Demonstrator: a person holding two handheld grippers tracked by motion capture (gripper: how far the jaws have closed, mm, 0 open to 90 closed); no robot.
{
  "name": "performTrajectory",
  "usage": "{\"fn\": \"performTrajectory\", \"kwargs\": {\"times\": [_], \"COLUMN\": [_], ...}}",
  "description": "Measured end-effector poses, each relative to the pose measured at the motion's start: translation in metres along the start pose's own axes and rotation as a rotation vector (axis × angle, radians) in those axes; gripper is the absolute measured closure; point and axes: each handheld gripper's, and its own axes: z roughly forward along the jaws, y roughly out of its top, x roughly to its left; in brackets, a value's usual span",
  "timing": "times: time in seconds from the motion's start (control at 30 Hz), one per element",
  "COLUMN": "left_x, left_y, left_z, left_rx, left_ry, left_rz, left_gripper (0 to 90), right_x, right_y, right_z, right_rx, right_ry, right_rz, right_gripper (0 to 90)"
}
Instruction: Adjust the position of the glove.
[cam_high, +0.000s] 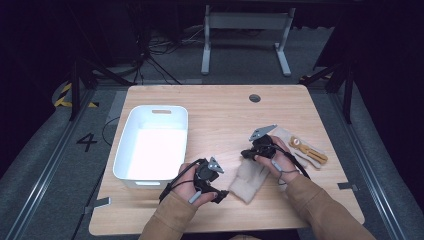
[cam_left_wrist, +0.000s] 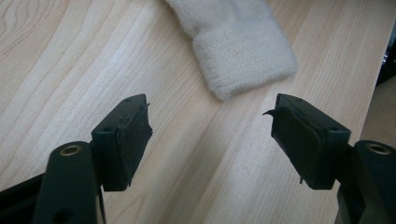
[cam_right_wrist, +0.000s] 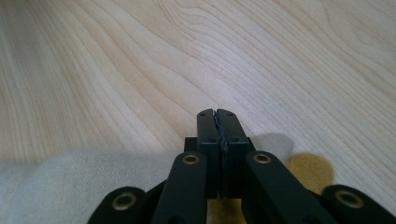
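left gripper (cam_high: 218, 191): we hold it at the table's near edge, jaws parted and empty, the cream sock's cuff just ahead of them.
cream sock (cam_high: 248, 180): it lies flat on the wooden table (cam_high: 225, 115) between our two hands.
right gripper (cam_right_wrist: 217, 113): jaws pressed together on nothing, low over bare wood beside the sock.
white bin (cam_high: 152, 146): farther left, well apart.

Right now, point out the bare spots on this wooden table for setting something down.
Free: the far strip of the light wooden table between the white plastic bin and the dark round grommet hole, and the middle beyond both grippers. Crowded: the near right, with the cream knitted sock, the patterned second sock and both hands.
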Motion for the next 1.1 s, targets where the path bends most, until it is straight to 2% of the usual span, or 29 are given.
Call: {"fn": "performTrajectory", "kwargs": {"times": [0.23,0.3,0.43,0.47,0.57,0.6,0.7,0.77,0.93,1.1], "left_x": [0.002,0.005,0.009,0.011,0.014,0.016,0.02,0.021,0.024,0.026], "left_y": [0.001,0.003,0.005,0.007,0.009,0.01,0.012,0.013,0.019,0.022], "left_z": [-0.002,-0.004,-0.006,-0.008,-0.01,-0.012,-0.013,-0.013,-0.009,-0.006], "left_rx": [-0.027,-0.058,-0.087,-0.116,-0.141,-0.167,-0.192,-0.194,-0.202,-0.198], "left_ry": [0.022,0.035,0.051,0.058,0.068,0.077,0.076,0.076,0.078,0.076], "left_rz": [-0.013,-0.031,-0.055,-0.078,-0.1,-0.116,-0.139,-0.14,-0.135,-0.134], "left_gripper": [28.6,28.6,28.6,28.9,29.0,29.0,29.0,29.2,29.9,30.2], "right_x": [-0.004,-0.007,-0.009,-0.01,-0.01,-0.01,-0.009,-0.009,-0.006,-0.004], "right_y": [-0.004,-0.009,-0.014,-0.018,-0.022,-0.024,-0.029,-0.03,-0.039,-0.045], "right_z": [-0.006,-0.012,-0.018,-0.02,-0.023,-0.026,-0.031,-0.032,-0.042,-0.048], "right_rx": [0.02,0.032,0.032,0.034,0.035,0.037,0.048,0.051,0.078,0.093], "right_ry": [-0.01,-0.017,-0.015,-0.011,-0.011,-0.02,-0.022,-0.021,-0.024,-0.024], "right_rz": [0.015,0.031,0.051,0.061,0.071,0.074,0.08,0.082,0.132,0.149], "right_gripper": [90.0,90.0,90.0,90.0,90.0,90.0,90.0,90.0,89.9,89.9]}}
